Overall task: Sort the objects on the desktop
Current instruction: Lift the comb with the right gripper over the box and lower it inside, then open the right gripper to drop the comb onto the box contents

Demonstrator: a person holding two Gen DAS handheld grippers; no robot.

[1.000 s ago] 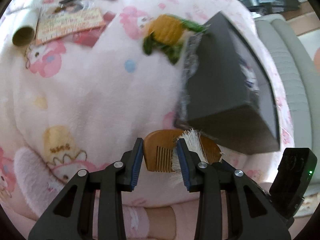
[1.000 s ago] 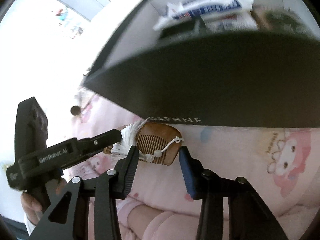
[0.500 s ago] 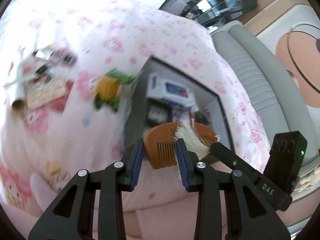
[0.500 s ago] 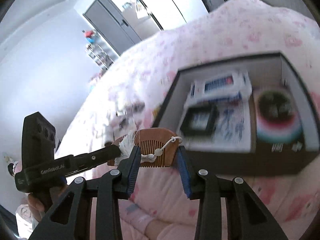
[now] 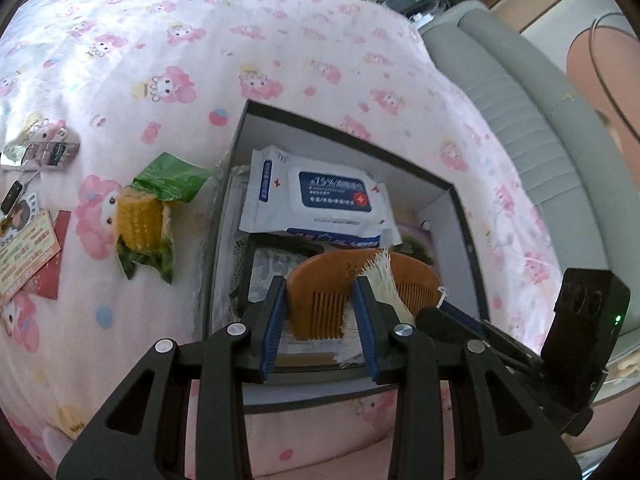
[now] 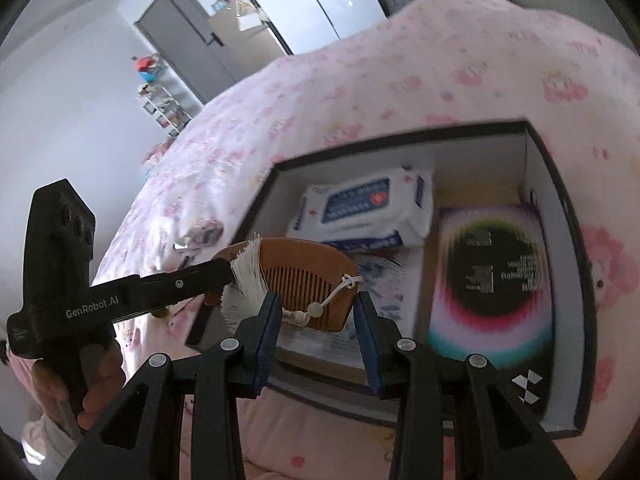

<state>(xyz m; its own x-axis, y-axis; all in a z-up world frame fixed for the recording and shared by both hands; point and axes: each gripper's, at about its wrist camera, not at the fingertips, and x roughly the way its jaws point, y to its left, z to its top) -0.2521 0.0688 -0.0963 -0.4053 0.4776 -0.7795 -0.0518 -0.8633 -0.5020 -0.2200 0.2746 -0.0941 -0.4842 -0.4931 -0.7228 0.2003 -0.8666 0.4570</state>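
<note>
Pink cartoon-print blanket (image 5: 168, 40) carries a dark box (image 5: 466, 216) holding a wipes pack (image 5: 320, 196) – a corn toy (image 5: 140, 220) lies just beside its left wall. Above the box's near edge hangs a wooden comb (image 6: 304, 276), both grippers at it: left gripper (image 5: 320, 312) and right gripper (image 6: 316, 320) look partly open; which one grips it, I cannot tell.

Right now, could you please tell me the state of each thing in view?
wooden comb: held over the box at both grippers' tips.
box: open, partly filled.
wipes pack: in the box, flap shut.
corn packet: on the blanket, outside the box.
left gripper: grip unclear.
right gripper: grip unclear.
</note>
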